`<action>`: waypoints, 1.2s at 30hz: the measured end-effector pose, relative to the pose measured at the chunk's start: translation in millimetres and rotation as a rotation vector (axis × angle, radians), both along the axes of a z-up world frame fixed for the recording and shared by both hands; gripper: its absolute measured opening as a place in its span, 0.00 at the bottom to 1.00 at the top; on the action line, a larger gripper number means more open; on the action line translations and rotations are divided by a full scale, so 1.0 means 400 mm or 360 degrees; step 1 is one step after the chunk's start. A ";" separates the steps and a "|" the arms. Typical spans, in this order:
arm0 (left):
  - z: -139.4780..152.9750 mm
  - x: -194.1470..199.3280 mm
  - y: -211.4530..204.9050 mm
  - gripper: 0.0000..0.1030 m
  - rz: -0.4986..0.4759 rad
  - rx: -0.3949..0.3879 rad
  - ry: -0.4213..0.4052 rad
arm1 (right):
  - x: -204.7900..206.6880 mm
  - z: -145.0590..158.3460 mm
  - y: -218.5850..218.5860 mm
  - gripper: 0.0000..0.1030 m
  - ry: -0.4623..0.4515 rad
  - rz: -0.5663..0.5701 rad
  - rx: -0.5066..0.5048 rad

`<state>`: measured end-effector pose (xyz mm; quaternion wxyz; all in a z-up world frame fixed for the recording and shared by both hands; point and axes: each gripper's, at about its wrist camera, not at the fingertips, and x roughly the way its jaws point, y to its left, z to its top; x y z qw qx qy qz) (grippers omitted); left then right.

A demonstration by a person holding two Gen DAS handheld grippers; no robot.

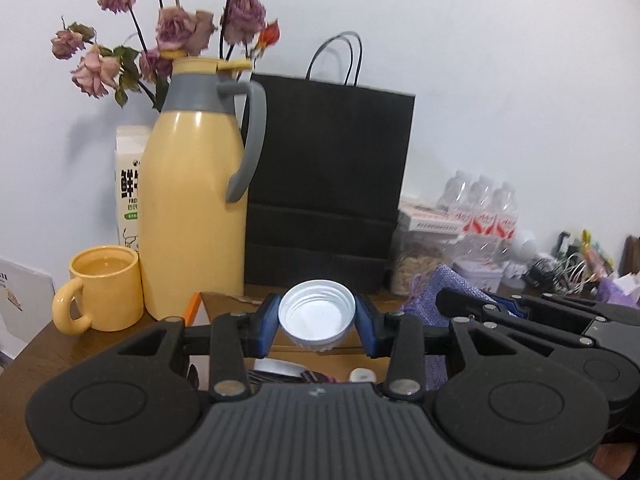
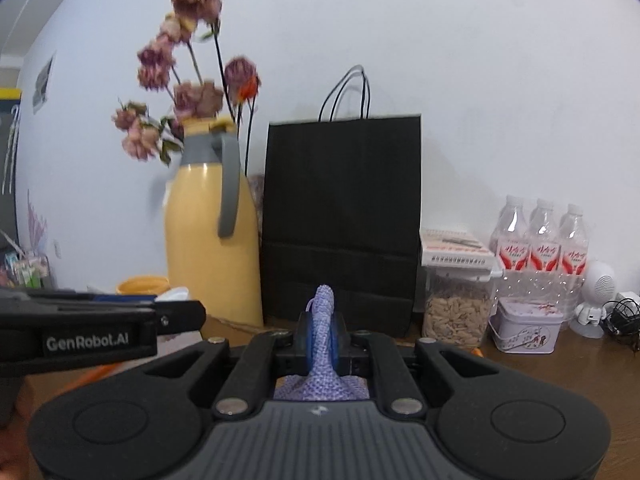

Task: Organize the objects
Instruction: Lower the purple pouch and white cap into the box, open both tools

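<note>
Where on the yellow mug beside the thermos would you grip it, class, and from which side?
Take the yellow mug by its looped handle, coming from the left in the left wrist view. The handle juts out that way into open table, while the yellow thermos crowds the right side. Keep it upright: it looks filled nearly to the rim.

**Left wrist: white cap clamped**

Left gripper (image 1: 317, 326) pinches a white cap (image 1: 317, 318) between its blue fingers (image 1: 267, 326), open side facing camera. Behind: yellow thermos jug (image 1: 196, 200), yellow mug (image 1: 105, 288) beside it, black paper bag (image 1: 328, 184), all on the tabletop (image 1: 36, 352). Right gripper (image 1: 540, 320) just beside, over purple knit fabric (image 1: 452, 284).
</note>
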<state>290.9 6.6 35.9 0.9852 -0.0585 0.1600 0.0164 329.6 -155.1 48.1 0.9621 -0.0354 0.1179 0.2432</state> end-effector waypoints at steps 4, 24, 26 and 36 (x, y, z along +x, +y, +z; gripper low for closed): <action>-0.024 0.025 0.000 0.48 0.0016 0.0058 0.0050 | 0.024 -0.038 0.006 0.27 0.0068 -0.0047 -0.0085; -0.018 -0.032 -0.015 1.00 0.0106 0.0112 -0.0067 | -0.003 -0.035 -0.049 1.00 0.0157 -0.0155 -0.0181; -0.015 -0.053 -0.013 1.00 0.0105 0.0099 -0.0085 | -0.020 -0.028 -0.062 1.00 0.0153 -0.0145 -0.0176; -0.040 -0.167 -0.003 1.00 0.0055 0.0067 -0.0087 | -0.150 -0.050 -0.129 1.00 0.0152 -0.0094 -0.0225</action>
